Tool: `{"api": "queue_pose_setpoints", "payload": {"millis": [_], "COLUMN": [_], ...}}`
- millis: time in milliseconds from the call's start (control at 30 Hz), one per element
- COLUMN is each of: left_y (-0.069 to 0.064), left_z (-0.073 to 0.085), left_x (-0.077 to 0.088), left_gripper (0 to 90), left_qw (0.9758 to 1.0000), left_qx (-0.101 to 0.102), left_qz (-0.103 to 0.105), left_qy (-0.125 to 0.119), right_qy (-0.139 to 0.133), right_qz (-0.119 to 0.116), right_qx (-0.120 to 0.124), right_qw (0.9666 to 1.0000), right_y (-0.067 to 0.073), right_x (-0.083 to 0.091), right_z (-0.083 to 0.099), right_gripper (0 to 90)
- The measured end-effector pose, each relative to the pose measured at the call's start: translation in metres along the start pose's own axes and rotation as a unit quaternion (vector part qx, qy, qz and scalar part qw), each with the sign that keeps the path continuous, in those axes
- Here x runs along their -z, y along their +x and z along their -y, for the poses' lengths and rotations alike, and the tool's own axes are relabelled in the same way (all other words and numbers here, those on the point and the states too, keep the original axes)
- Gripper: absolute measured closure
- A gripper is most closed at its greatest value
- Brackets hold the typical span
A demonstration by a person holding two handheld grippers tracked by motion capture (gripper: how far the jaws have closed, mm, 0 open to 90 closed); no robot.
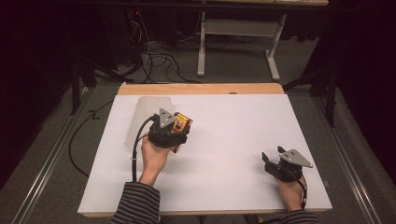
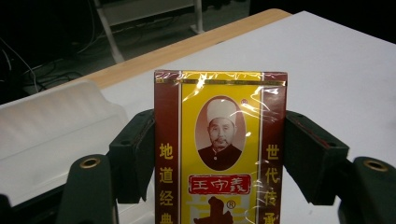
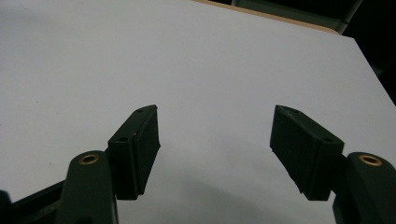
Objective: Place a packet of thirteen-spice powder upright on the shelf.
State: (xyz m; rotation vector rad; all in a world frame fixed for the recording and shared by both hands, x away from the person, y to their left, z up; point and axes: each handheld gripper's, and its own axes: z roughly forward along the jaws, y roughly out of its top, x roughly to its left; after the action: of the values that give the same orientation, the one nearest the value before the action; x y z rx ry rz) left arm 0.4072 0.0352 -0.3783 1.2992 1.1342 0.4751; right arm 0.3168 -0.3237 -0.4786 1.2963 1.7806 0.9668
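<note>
Left claw (image 1: 180, 133), held in the person's left hand (image 1: 153, 156), is clamped on a red-and-yellow packet (image 2: 220, 149): both pads press its long red side strips, w/ the printed face turned toward the left claw view's camera and the packet's top edge standing clear above the pads. In the high view the packet (image 1: 181, 125) sits at the left-centre of the white worktop (image 1: 233, 140), lifted in the claw, just beside a translucent white plastic container (image 1: 142, 119) that lies behind and to the left of it; same container (image 2: 51, 126) appears at left in the left claw view. Whether packet and container touch cannot be told. Right claw (image 1: 267, 161), in the person's right hand (image 1: 292, 191), sits near the worktop's right front corner, well apart from the packet. Its jaws stand wide apart w/ nothing between them; bare worktop shows in the gap in the right claw (image 3: 215, 140) view. Striped sleeves enter from the bottom edge.
</note>
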Motion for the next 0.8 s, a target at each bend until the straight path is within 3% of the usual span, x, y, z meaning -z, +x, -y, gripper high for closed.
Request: {"api": "queue_pose_setpoints", "payload": {"millis": [800], "left_y": [0.041], "left_z": [-0.008], "left_x": [0.009], "left_gripper": [32.7], "left_qw": [0.9977], "left_qx": [0.005], "left_qz": [-0.061], "left_qy": [-0.028], "right_qy": [-0.001], "right_qz": [0.001], "right_qx": [0.002], "right_qw": [1.0], "right_y": [0.0], "right_x": [0.0], "right_z": [0.0], "right_gripper": [33.4]}}
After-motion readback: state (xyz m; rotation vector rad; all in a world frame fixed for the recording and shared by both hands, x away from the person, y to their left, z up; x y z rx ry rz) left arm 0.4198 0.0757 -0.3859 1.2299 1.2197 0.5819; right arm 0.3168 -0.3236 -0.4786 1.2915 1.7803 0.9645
